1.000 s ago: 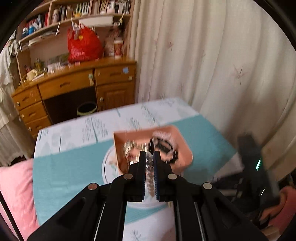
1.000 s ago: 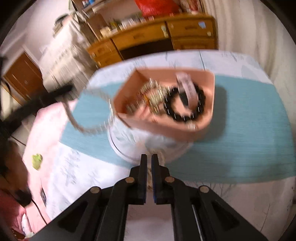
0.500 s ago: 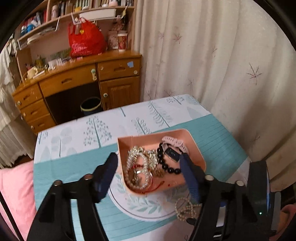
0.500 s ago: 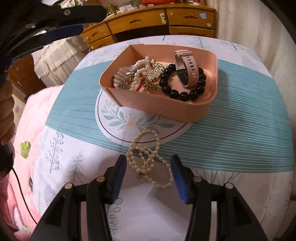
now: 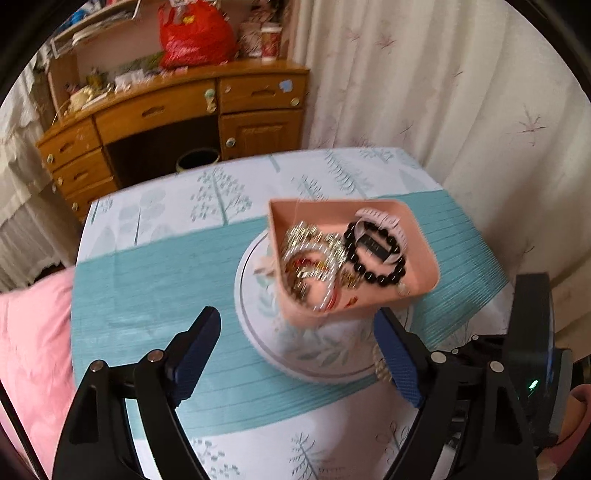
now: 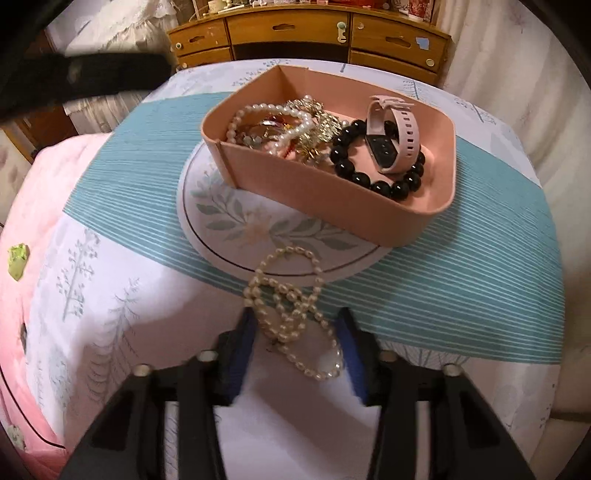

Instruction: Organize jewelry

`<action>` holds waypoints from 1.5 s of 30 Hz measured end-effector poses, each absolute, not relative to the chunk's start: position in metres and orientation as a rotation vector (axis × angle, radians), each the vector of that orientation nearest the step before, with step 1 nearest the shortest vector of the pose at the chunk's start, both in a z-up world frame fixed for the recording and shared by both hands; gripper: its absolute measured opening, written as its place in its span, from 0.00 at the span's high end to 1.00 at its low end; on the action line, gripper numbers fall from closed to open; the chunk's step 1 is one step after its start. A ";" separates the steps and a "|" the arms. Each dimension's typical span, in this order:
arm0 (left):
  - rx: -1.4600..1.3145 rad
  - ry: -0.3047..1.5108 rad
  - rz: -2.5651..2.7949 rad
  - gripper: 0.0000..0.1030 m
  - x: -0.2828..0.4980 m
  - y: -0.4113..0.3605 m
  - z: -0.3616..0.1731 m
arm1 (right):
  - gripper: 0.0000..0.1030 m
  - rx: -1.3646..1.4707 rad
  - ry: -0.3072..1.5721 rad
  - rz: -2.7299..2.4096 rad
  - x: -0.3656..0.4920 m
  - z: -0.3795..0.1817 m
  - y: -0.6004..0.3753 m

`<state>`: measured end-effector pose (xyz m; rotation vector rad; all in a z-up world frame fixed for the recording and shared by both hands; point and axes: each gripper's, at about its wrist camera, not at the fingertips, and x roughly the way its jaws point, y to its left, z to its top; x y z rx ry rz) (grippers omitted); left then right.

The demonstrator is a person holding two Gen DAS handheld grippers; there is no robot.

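A pink tray (image 6: 317,192) (image 5: 424,236) sits on a round white plate (image 6: 225,218) (image 5: 258,325) on the table. It holds a black bead bracelet (image 6: 384,184) (image 5: 373,273), a pink watch (image 6: 399,129) (image 5: 384,221), a pearl strand (image 6: 273,110) and gold chains (image 6: 317,129) (image 5: 306,240). A pearl necklace (image 6: 291,306) lies on the cloth in front of the plate, part of it between the fingers of my open right gripper (image 6: 295,332). My left gripper (image 5: 295,339) is open and empty, above the plate's near side.
The table has a white and teal cloth (image 5: 155,280) (image 6: 480,288). A pink pillow (image 5: 33,350) (image 6: 33,206) lies to the left. A wooden desk (image 5: 177,110) (image 6: 310,29) and a curtain (image 5: 443,92) stand behind.
Both grippers went from shut to open. The left let go of the pearl necklace, which now lies on the cloth; the right has moved closer, its fingers now beside the necklace.
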<state>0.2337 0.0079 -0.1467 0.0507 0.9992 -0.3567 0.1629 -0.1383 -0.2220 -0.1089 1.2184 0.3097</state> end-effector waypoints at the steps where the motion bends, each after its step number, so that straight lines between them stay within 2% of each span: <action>1: 0.043 1.014 -0.349 0.19 0.233 0.011 -0.150 | 0.78 -0.094 1.224 0.314 0.164 -0.222 -0.139; 3: 0.025 1.030 -0.342 0.19 0.230 0.016 -0.154 | 0.85 -0.075 1.238 0.330 0.169 -0.221 -0.138; 11: -0.008 1.066 -0.317 0.19 0.220 0.036 -0.161 | 0.91 0.144 1.326 0.291 0.183 -0.223 -0.154; 19: -0.014 1.094 -0.286 0.19 0.210 0.060 -0.167 | 0.91 0.348 1.348 0.346 0.180 -0.216 -0.155; 26: -0.011 1.140 -0.249 0.19 0.199 0.075 -0.180 | 0.91 0.333 1.294 0.403 0.178 -0.161 -0.146; 34: -0.026 1.184 -0.249 0.19 0.187 0.082 -0.183 | 0.91 0.285 1.180 0.420 0.187 -0.073 -0.152; 39: -0.026 1.180 -0.250 0.19 0.183 0.082 -0.177 | 0.91 0.212 1.029 0.376 0.201 -0.020 -0.153; 45: -0.014 1.157 -0.239 0.19 0.178 0.082 -0.172 | 0.91 0.199 0.897 0.348 0.212 -0.013 -0.157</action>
